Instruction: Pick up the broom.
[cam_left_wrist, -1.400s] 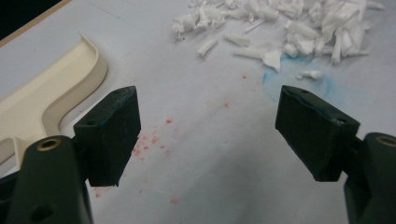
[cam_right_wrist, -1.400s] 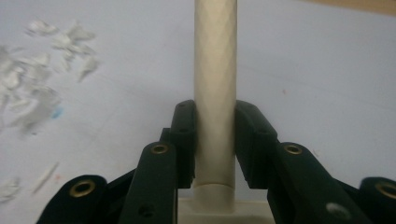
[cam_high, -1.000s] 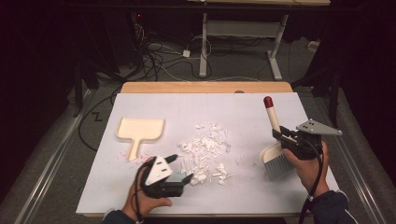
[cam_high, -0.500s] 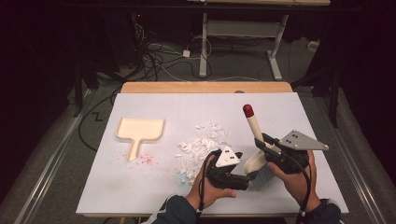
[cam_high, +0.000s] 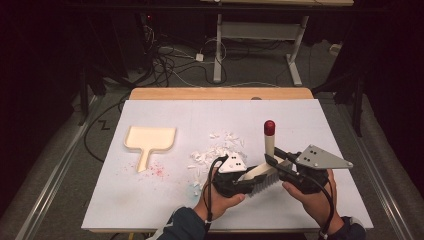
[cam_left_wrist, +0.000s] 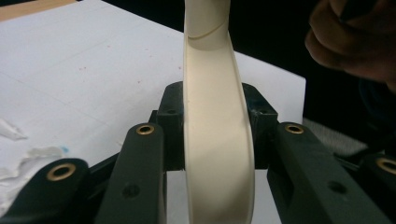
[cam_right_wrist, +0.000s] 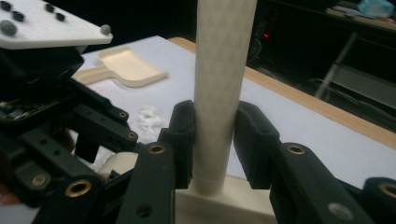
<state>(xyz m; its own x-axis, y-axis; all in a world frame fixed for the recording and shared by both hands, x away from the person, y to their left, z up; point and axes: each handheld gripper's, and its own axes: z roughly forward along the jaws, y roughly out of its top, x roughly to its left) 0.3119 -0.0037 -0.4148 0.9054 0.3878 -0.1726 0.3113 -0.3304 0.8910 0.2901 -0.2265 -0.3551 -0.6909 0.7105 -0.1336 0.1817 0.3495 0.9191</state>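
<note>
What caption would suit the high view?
Both grippers, left and right, clamp one cream brush beside paper scraps and a dustpan.

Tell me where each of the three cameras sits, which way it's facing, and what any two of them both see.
High view: above the person's side, looking forward and down on the table; both forearms, left gripper and right gripper on the brush.
Left gripper view: rides the left gripper, shut on the brush head; a hand beyond.
Right gripper view: rides the right gripper, shut on the brush handle.
Shared: high and right gripper views both show the dustpan.
</note>
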